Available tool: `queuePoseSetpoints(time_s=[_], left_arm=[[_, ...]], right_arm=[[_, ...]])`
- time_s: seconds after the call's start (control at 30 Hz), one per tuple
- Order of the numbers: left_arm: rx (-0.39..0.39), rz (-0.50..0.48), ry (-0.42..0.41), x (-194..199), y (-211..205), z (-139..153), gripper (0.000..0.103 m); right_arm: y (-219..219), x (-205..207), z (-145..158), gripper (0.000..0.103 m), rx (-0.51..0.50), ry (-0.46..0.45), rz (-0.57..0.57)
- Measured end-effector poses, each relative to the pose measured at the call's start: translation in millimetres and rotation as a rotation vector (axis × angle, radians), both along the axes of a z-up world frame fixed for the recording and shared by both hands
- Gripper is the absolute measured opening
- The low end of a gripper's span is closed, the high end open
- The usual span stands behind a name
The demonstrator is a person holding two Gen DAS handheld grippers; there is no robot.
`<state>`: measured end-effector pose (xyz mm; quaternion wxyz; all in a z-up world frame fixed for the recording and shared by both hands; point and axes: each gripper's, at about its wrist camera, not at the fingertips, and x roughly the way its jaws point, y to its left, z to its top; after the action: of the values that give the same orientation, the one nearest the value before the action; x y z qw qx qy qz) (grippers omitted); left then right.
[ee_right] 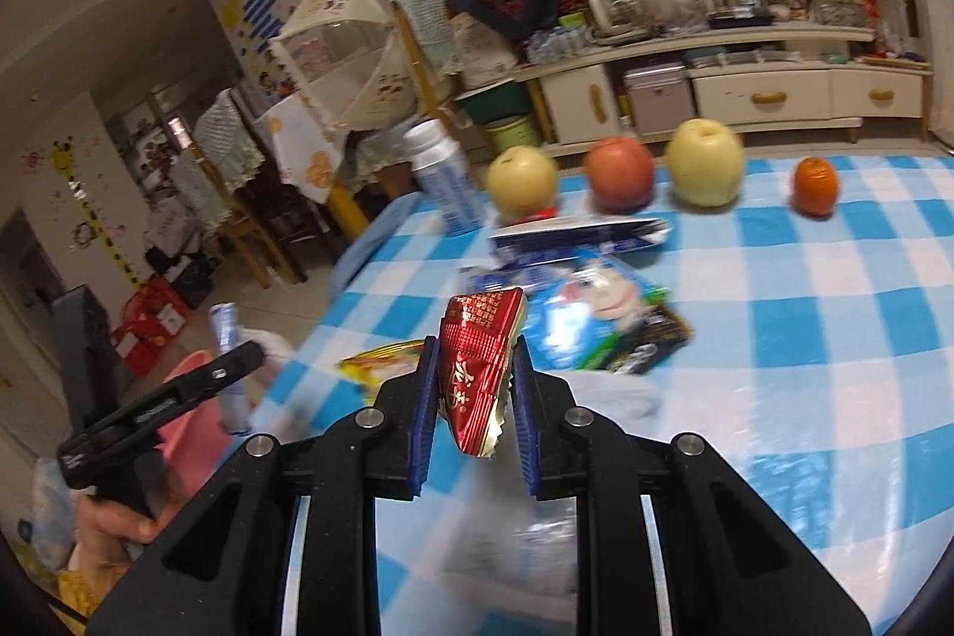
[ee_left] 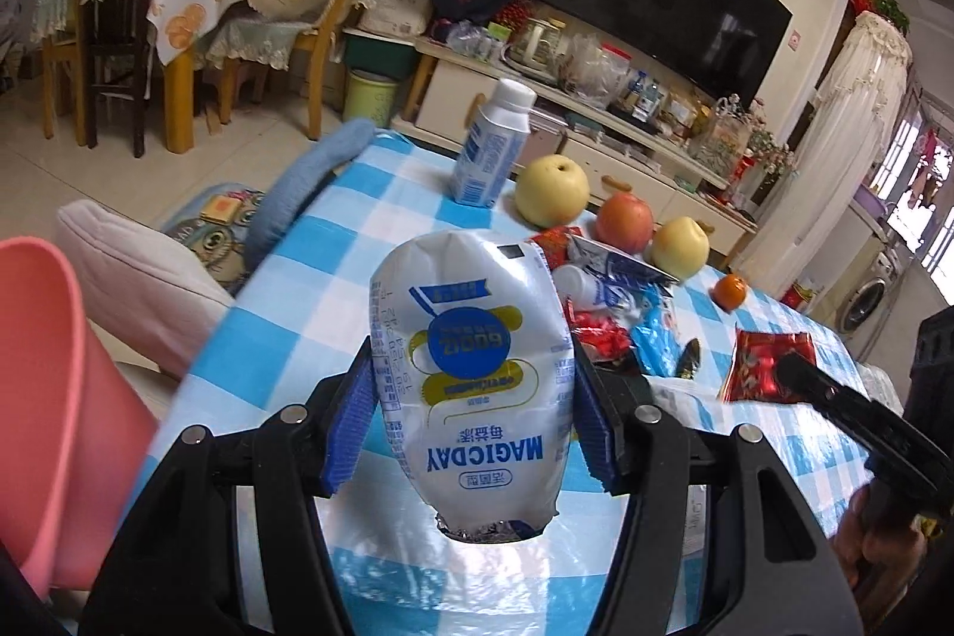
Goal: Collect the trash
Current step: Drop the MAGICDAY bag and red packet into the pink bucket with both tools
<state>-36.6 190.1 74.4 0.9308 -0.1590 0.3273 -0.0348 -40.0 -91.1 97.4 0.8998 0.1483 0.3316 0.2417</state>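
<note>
The left gripper [ee_left: 471, 421] is clamping a white MAGICDAY pouch [ee_left: 471, 362] between its blue pads, jaws about half open around the puffy body, with the pouch hanging clear of the checked tablecloth [ee_left: 286, 290]. The right gripper [ee_right: 474, 391] is pinching a crinkly red foil wrapper [ee_right: 480, 368] with jaws nearly closed, also lifted off the cloth. So both hands are loaded and the step in hand looks like the carry to the bin.

The pink bin [ee_left: 53, 374] is sitting just off the table edge, low on the left in the left wrist view. To do this well, each piece probably wants to be right over the bin mouth before the jaws let go, since foil and empty pouches are light and can flutter or cling to a pad. Going one hand at a time would keep the grippers from bumping.

More litter is lying mid-table: a blue snack bag [ee_right: 602, 314], a yellow wrapper [ee_right: 375, 368] and other scraps. The apples [ee_right: 620, 171], the orange [ee_right: 815, 186] and the upright white bottle [ee_left: 492, 147] are sitting along the far side, likely not trash.
</note>
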Motion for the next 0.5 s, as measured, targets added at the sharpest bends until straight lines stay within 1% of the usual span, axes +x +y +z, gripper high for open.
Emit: queuePoseSetpoints(time_s=[0.07, 0.27, 0.43, 0.5], left_arm=[[0.005, 0.017, -0.003, -3, 6, 4, 0.060], [0.007, 0.109, -0.029, -17, 34, 19, 0.060], [0.028, 0.218, -0.039, -35, 71, 31, 0.060], [0.026, 0.267, -0.038, -43, 90, 34, 0.060]], right_arm=[[21, -4, 3, 0.024, 0.031, 0.012, 0.049], [88, -18, 13, 0.024, 0.066, 0.021, 0.171], [145, -31, 18, 0.024, 0.071, 0.019, 0.258], [165, -34, 19, 0.024, 0.094, 0.027, 0.291]])
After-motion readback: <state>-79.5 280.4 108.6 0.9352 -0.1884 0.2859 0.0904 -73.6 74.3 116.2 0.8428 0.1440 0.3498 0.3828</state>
